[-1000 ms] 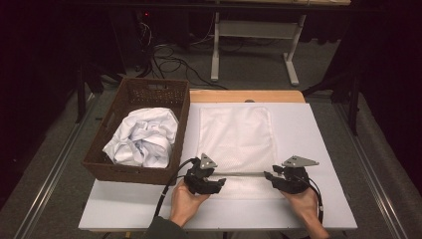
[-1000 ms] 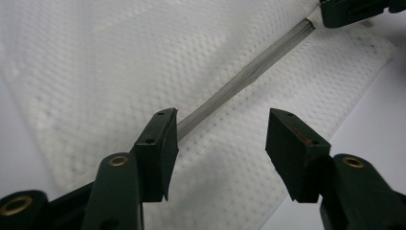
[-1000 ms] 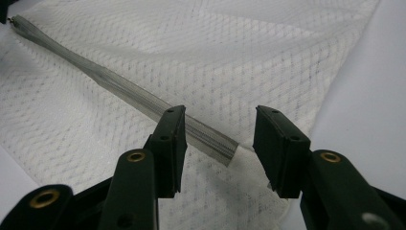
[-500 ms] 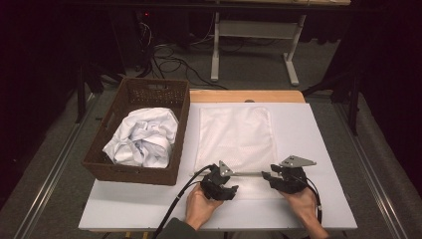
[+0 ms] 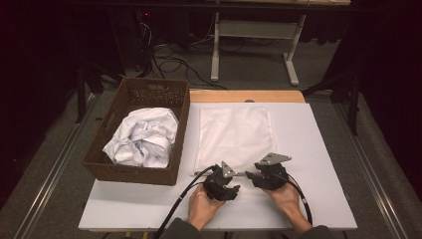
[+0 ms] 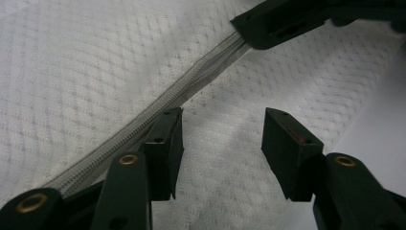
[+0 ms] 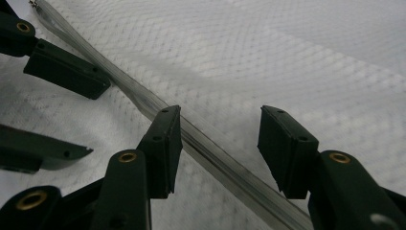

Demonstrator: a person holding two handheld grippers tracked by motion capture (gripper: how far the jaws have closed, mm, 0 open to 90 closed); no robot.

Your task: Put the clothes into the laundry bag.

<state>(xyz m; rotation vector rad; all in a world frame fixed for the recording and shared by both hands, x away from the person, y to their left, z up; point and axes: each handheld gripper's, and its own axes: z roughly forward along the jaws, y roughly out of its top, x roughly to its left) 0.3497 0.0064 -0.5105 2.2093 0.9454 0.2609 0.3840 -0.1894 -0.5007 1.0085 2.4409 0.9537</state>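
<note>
While both hands sit at six o'clock on the surface (image 5: 323,199), I see my left gripper (image 6: 220,139) and right gripper (image 7: 218,139) spread wide, grasping nothing, poised over the zipper (image 7: 210,148) along the near edge of one white mesh bag (image 5: 234,134). At ten o'clock, one wicker basket (image 5: 149,94) holds crumpled white cloth (image 5: 142,137).
</note>
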